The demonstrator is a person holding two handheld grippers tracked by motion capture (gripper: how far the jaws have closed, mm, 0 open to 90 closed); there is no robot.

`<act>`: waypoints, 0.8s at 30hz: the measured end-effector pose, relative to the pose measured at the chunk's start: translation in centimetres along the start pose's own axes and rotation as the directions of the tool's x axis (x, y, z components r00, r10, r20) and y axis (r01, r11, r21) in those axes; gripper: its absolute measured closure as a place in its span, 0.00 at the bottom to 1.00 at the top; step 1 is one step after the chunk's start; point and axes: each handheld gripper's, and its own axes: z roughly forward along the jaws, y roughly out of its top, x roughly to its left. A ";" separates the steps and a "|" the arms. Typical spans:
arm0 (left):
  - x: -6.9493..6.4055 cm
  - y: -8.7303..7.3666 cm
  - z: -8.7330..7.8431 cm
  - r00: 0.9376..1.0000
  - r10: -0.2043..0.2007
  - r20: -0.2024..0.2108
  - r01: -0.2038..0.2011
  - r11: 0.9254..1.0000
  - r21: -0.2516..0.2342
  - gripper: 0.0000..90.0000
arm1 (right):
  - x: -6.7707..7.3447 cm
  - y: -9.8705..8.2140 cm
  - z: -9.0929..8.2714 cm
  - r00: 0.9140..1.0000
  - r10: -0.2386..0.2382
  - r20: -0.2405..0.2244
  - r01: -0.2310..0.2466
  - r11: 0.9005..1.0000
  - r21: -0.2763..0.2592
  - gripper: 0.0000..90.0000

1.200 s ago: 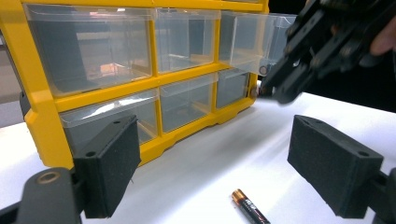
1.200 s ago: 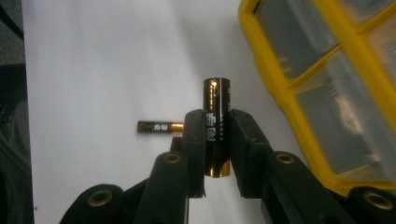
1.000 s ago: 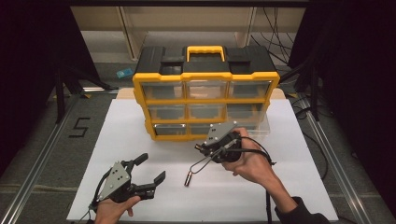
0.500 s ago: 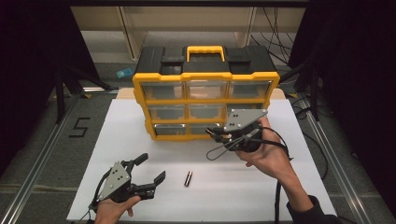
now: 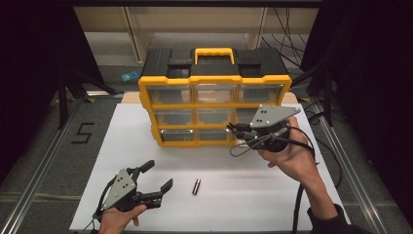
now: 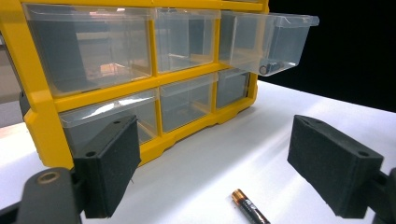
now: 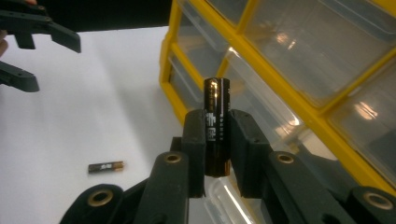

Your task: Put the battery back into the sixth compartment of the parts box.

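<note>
Right tool clamped tight on a black battery, upright between its pads, up by the yellow drawer cabinet. Left tool gapes wide, empty; at its three o'clock a second battery lies on the white bench.

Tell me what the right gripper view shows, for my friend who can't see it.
The right gripper pinches a black battery upright between its jaws. Beside it is a yellow drawer organizer; another battery lies on the white table.

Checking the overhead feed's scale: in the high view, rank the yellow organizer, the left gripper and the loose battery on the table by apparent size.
1. yellow organizer
2. left gripper, jaws open
3. loose battery, smallest by far
The organizer sits farther from the camera yet looks largest, so the order is safe.
</note>
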 end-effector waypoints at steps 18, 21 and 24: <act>0.0 0.0 0.0 1.000 0.002 0.001 -0.002 1.000 0.001 0.18 | -3.7 -2.5 -1.2 0.989 0.100 0.107 -0.102 0.995 0.016 0.85; 0.0 0.0 0.0 1.000 0.003 0.001 -0.003 1.000 0.001 0.18 | -4.2 -3.0 -1.1 0.987 0.118 0.110 -0.121 0.992 0.027 0.85; 0.0 0.0 0.0 1.000 0.003 0.001 -0.003 1.000 0.001 0.18 | -4.6 -3.5 -0.9 0.984 0.134 0.117 -0.139 0.989 0.039 0.85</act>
